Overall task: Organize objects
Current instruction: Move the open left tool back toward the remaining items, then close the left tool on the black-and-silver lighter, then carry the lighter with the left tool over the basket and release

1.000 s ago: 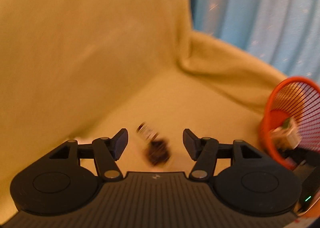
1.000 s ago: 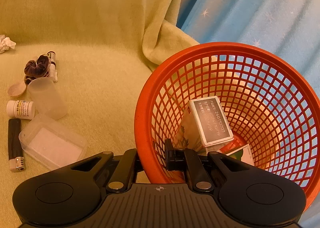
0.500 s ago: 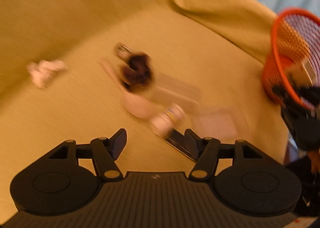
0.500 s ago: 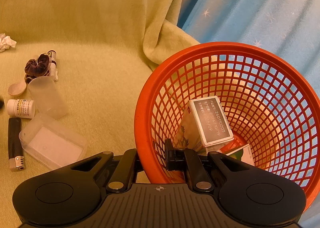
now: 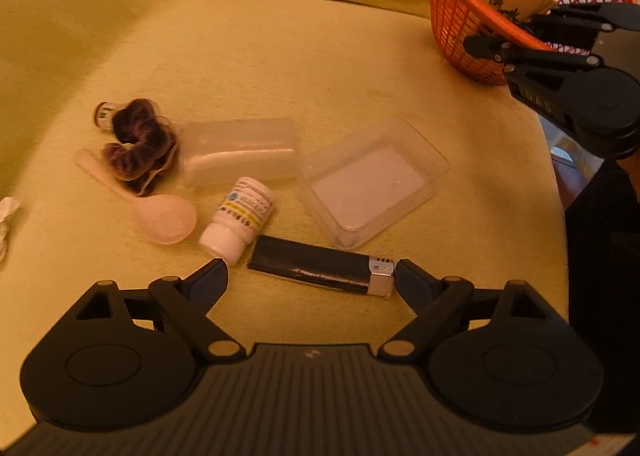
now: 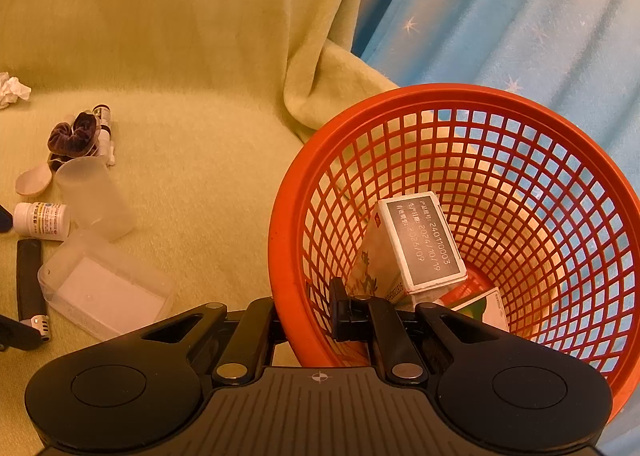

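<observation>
Black plastic, ribbed at the base, forms both of my tongs. My left gripper (image 5: 310,280) points down at the yellow-green fleece blanket (image 5: 320,68) with its jaws opening and wide apart; the black cigarette lighter with a silver metal cap (image 5: 320,270) lies flat between the two tips, its cap end just beside the right-hand tip, and neither pad presses on it. Just beyond the lighter lies the small white pill bottle with a printed label (image 5: 240,222), on its side near the left-hand tip. Further out are the clear rectangular plastic tray (image 5: 374,182), the frosted plastic cup on its side (image 5: 240,152), the translucent pink plastic spoon (image 5: 160,216) and the dark purple velvet scrunchie (image 5: 138,144), which rests against a small dark vial (image 5: 104,114). A crumpled white tissue (image 5: 8,216) sits apart at the left edge. My right gripper (image 6: 304,320) is clamped on the near rim of the round orange plastic mesh basket (image 6: 480,104), one finger outside the wall and one inside (the jaws are nearly together, with only the rim between them). Inside the basket a white carton with a dark printed panel (image 6: 420,244) leans upright over a second carton with green print (image 6: 480,308). Behind the basket hangs a blue curtain with pale stars (image 6: 520,16).
</observation>
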